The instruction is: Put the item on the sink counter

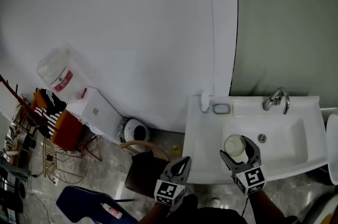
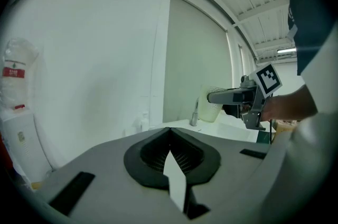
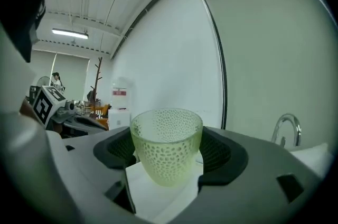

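While the cup [image 3: 166, 143] is gripped by the right gripper [image 1: 237, 149], the carrying step is judged to be in hand and the setting-down is not yet done. The claw's jaws are closed on the cup's lower wall from both sides, and the cup is kept upright. In the head view it is seen over the front left part of the basin [image 1: 282, 138]. In the left gripper view it appears to be clear of the surface.

The left gripper [image 1: 183, 162] is held in front of the sink counter [image 1: 199, 136], near its left front corner. Its jaws are brought together at the tips, and nothing is held between them.

For the next move, a flat part of the counter is called for, and the bare strip left of the basin is judged the nearest. The cup would need to be shifted there, lowered until its base is seated level, and only then released. The soap dish [image 1: 222, 108] and the small bottle [image 1: 205, 102] at the back should be kept clear of.

As for containers, the cup is pale green, translucent and dimpled, and nothing is seen inside it. The basin is dry-looking and empty apart from its drain, with the faucet [image 1: 275, 99] behind it. Whether anything lies in the soap dish cannot be told.
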Motion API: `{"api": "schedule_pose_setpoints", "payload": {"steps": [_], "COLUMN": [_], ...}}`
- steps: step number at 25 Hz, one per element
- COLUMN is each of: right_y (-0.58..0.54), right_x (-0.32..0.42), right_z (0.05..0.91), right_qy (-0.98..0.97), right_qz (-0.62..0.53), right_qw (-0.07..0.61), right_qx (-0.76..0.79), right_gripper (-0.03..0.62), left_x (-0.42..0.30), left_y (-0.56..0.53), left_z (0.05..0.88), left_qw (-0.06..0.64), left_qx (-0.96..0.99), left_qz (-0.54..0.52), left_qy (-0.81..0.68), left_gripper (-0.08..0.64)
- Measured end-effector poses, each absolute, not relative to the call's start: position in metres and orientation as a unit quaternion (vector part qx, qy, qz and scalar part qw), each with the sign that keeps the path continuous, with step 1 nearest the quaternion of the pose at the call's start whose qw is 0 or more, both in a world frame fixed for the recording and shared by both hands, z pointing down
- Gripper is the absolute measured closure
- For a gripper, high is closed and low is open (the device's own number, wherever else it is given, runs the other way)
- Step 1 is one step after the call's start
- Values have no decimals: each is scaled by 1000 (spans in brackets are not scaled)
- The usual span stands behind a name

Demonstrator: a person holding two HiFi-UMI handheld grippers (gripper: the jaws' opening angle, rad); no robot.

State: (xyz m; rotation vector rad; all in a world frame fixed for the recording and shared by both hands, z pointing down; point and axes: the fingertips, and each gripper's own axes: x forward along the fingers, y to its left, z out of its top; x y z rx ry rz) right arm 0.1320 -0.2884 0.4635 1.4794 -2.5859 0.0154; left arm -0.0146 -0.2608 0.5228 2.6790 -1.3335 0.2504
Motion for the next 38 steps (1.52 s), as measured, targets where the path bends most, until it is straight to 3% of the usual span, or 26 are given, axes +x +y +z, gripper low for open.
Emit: {"api": "schedule_pose_setpoints", "payload": {"steps": [14, 38], "right_y": [-383, -464], "right_x": [88, 43], "right_z": [519, 658], "right_qy": [-866, -865], "right_qz": [19, 77], "right_qw": [109, 175], "right_qx": [488, 464], "right_gripper": [207, 207], "left_x": [-53, -78], "left_y": [-347, -366], "left_z": [542, 576], "left_qw": [86, 112], "left_qx": [886, 885], "left_qz": [82, 115], "left_qy": [-449, -438], "left_gripper": [548, 548]}}
